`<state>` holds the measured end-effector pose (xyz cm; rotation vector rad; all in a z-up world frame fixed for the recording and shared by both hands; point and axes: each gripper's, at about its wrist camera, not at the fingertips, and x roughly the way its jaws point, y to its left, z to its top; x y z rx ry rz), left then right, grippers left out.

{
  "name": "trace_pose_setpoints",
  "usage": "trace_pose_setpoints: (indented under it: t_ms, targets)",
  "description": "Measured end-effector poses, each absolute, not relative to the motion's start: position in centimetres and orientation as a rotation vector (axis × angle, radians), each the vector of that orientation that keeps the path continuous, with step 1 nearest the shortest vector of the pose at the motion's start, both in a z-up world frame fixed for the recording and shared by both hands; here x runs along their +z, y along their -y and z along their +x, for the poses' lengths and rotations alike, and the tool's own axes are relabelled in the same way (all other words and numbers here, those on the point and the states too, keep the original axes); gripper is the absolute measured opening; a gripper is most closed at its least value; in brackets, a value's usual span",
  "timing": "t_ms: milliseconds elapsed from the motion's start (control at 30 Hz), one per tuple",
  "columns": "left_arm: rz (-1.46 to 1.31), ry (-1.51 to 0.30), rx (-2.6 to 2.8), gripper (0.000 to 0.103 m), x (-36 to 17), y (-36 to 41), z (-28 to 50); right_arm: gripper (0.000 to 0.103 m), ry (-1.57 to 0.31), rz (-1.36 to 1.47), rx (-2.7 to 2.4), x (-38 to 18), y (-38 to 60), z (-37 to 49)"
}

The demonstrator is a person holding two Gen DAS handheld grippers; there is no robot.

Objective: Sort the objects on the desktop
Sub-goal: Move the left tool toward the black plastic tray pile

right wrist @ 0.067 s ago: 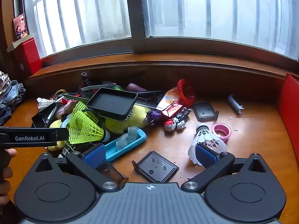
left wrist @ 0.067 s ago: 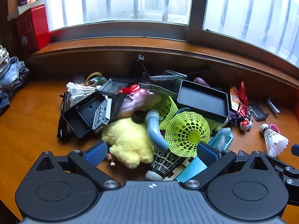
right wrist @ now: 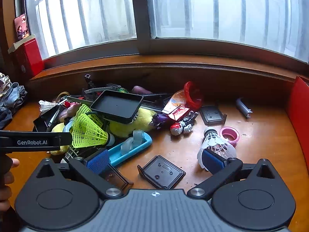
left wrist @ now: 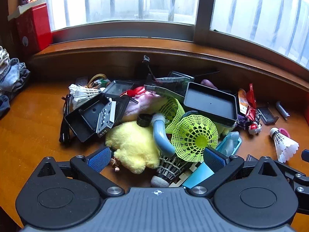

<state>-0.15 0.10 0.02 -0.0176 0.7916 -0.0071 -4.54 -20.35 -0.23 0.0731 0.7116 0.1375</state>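
A heap of small objects covers the wooden desk (left wrist: 32,127). In the left wrist view my left gripper (left wrist: 156,158) stands open over a yellow plush toy (left wrist: 133,145), a bent blue tube (left wrist: 161,135), a green plastic shuttlecock (left wrist: 195,137) and a dark feather shuttlecock (left wrist: 170,170). In the right wrist view my right gripper (right wrist: 154,161) is open above a black square cover (right wrist: 161,172), with a white shuttlecock (right wrist: 218,145) behind its right finger. The left gripper's side (right wrist: 32,142) reaches in from the left, touching the green shuttlecock (right wrist: 87,131).
A black tray (right wrist: 117,105) rests on top of the heap, and a blue tray (right wrist: 131,147) lies in front. A pink ring (right wrist: 229,135), toy figures (right wrist: 181,125), a red box (right wrist: 299,106) at right and folded clothes (left wrist: 11,77) at left surround the pile.
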Motion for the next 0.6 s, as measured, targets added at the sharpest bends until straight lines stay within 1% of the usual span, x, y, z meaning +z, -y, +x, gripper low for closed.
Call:
trace_pose_setpoints:
  t_ms: [200, 600]
  targets:
    - [-0.022, -0.782, -0.016, 0.103, 0.1, -0.6, -0.8, 0.102, -0.732, 0.085, 0.167, -0.3, 20.0, -4.8]
    - [-0.044, -0.824, 0.016, 0.103, 0.0, -2.1, -1.1, 0.102, -0.761, 0.124, 0.17, -0.6, 19.7, -4.9]
